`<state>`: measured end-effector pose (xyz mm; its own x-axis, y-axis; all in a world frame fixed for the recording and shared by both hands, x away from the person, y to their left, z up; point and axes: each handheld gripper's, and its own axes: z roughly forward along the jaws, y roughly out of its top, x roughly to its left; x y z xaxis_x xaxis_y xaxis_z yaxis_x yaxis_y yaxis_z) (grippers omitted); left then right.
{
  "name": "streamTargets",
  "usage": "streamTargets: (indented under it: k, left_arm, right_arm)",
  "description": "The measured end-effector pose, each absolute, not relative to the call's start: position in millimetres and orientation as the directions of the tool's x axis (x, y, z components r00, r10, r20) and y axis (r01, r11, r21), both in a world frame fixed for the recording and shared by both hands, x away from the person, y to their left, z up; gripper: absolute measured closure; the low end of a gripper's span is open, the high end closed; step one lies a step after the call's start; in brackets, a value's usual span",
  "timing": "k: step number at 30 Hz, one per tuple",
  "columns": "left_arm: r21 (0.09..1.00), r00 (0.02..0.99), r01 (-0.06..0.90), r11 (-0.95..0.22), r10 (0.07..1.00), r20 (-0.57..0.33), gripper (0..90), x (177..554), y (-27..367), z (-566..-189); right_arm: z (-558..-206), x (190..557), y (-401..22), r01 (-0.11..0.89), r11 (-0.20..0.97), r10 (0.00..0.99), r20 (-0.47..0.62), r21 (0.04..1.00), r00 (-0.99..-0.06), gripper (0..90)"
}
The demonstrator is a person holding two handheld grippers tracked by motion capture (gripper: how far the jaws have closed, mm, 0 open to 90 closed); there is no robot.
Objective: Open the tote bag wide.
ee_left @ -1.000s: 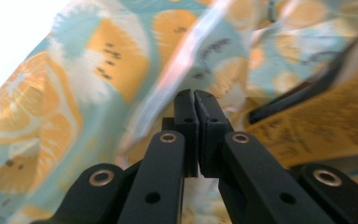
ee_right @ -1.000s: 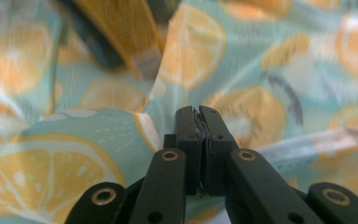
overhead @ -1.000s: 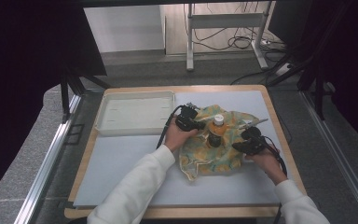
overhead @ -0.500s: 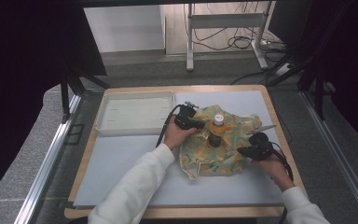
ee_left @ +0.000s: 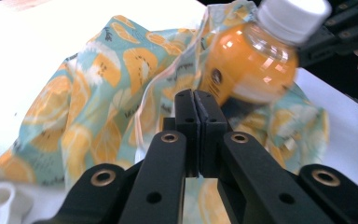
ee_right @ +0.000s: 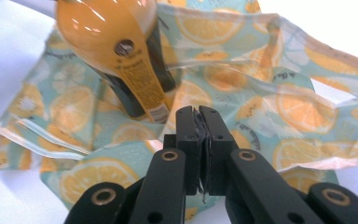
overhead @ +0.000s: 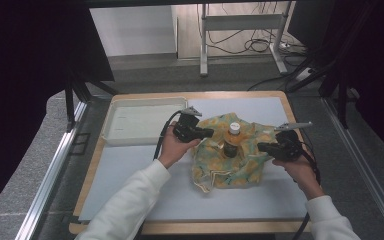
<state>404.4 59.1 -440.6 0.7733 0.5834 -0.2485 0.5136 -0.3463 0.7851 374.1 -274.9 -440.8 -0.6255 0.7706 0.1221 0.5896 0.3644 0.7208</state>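
On the near side of the bottle, both grippers work the cloth that lies crumpled around it on the white table. The right gripper, just right of the bottle, has its jaws pressed tight together; in the right gripper view a thin edge of the cloth sits pinched between its fingers. The left gripper, just left of the bottle, is clenched too, and in the left gripper view its fingers meet with no gap while a fold of the cloth rises right at their tips; whether fabric is caught between them I cannot tell. The bottle, orange with a white cap, stands in the middle of the cloth between the two grippers, touching the fabric at its base. Beyond and left of the bottle a white tray rests on the table.
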Motion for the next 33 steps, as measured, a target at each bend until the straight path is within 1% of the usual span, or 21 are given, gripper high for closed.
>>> streamTargets:
  k: [8,11,14,18,22,24,29,33]
  left_arm:
    - [0.787,0.760,0.512,-0.344,0.607,-0.230,88.9,388,80,-451]
    - [0.784,0.759,0.506,-0.360,0.617,-0.208,88.1,382,85,-456]
    - [0.778,0.752,0.521,-0.352,0.621,-0.222,87.0,376,93,-462]
    - [0.777,0.747,0.519,-0.357,0.631,-0.209,85.9,367,104,-470]
    - [0.769,0.737,0.532,-0.353,0.640,-0.216,83.5,362,114,-477]
    - [0.771,0.730,0.537,-0.341,0.646,-0.223,80.6,359,119,-479]
    - [0.787,0.706,0.525,-0.324,0.682,-0.190,64.9,346,129,-480]
    - [0.784,0.711,0.520,-0.339,0.680,-0.178,56.6,333,137,-482]
  right_arm:
    - [-445,371,-273,0.589,0.368,0.758,0.134,0.720,-0.638,85.9]
    - [-446,371,-272,0.586,0.379,0.754,0.127,0.716,-0.644,85.5]
    - [-445,369,-270,0.579,0.393,0.750,0.116,0.714,-0.652,85.1]
    - [-444,367,-268,0.568,0.404,0.741,0.107,0.717,-0.663,84.4]
    - [-442,365,-269,0.555,0.402,0.734,0.106,0.728,-0.671,84.2]
    - [-442,363,-268,0.553,0.406,0.733,0.102,0.727,-0.672,83.9]
    - [-444,361,-266,0.545,0.422,0.727,0.089,0.725,-0.681,83.0]
    - [-443,361,-268,0.547,0.416,0.729,0.093,0.726,-0.679,82.3]
